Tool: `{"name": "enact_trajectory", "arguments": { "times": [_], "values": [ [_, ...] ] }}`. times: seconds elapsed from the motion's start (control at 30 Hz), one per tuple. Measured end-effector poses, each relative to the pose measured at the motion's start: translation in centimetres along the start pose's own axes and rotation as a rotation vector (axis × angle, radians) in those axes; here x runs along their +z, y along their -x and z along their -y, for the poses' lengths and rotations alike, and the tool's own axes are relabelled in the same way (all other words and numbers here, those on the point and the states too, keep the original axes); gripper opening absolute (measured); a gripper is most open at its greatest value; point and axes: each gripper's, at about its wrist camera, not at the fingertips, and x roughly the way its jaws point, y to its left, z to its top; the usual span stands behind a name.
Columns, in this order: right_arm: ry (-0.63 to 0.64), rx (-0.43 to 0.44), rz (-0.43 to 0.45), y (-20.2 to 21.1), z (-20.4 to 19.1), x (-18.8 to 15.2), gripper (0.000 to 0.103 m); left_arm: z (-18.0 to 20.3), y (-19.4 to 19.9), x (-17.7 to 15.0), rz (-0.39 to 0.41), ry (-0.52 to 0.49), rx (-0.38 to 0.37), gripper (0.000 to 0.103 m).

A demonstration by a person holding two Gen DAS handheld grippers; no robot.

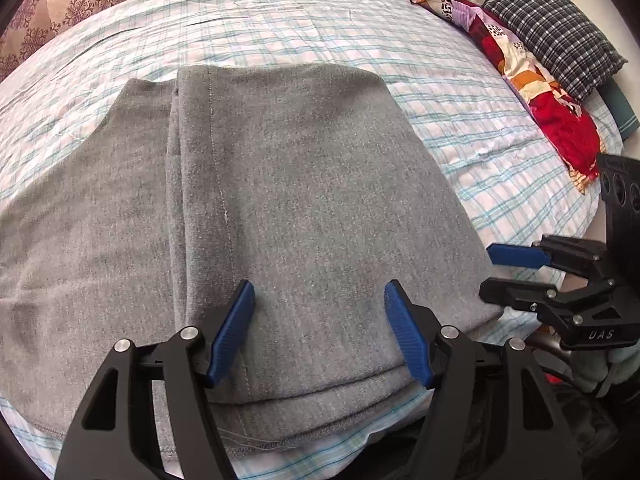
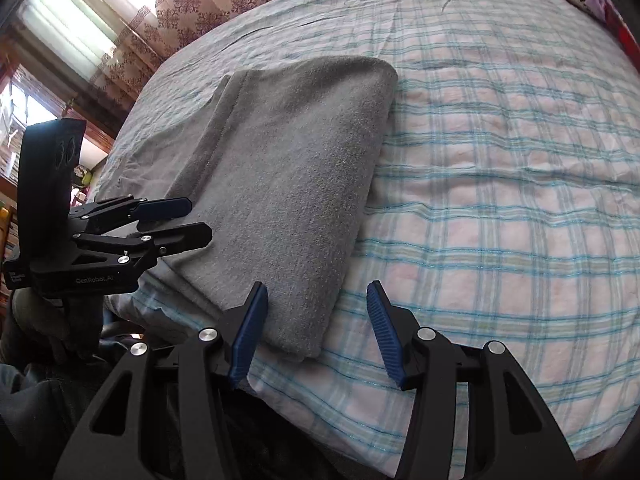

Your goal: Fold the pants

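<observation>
Folded grey pants (image 1: 304, 208) lie under the released left gripper (image 1: 320, 332); right gripper (image 2: 316, 332), released, straddles their near-right corner; bare bedsheet (image 2: 500, 200) rightward.

Matt, fuzzy grey knit pants (image 1: 304, 184) on a crinkled woven plaid bedsheet (image 1: 460, 120)

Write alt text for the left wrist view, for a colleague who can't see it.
Grey pants, folded over on a plaid bedsheet, fill the view, with the left tongs open just above the near edge, holding nothing. The right tongs reach in beside the fabric's right edge; pillows lie at the far right.
</observation>
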Motion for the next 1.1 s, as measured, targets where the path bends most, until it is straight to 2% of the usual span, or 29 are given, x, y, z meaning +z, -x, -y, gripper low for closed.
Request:
{"name": "enact_trajectory", "arguments": {
  "times": [0.3,0.37,0.53,0.83,1.0,1.1],
  "values": [
    [-0.144,0.132,-0.024,-1.3,1.6,-0.6,0.054,3.2,-0.7,4.9,0.016,-0.037,-0.037,0.073],
    [-0.139,0.143,-0.026,-1.2,1.7,-0.7,0.046,3.8,-1.5,6.2,-0.002,-0.036,-0.052,0.079],
    [-0.078,0.112,0.005,-0.7,0.1,-0.7,0.037,5.6,-4.0,8.8,-0.065,-0.048,-0.054,0.079],
    [0.042,0.061,0.076,0.6,-3.4,-0.9,0.035,7.9,-7.2,11.6,-0.177,-0.116,0.056,0.079],
    [0.11,0.037,0.097,0.8,-5.5,-1.2,0.035,8.9,-8.8,12.6,-0.243,-0.197,0.139,0.079],
    [0.142,0.026,0.104,0.7,-6.6,-1.4,0.035,9.3,-9.6,13.1,-0.283,-0.227,0.164,0.079]
  ]
}}
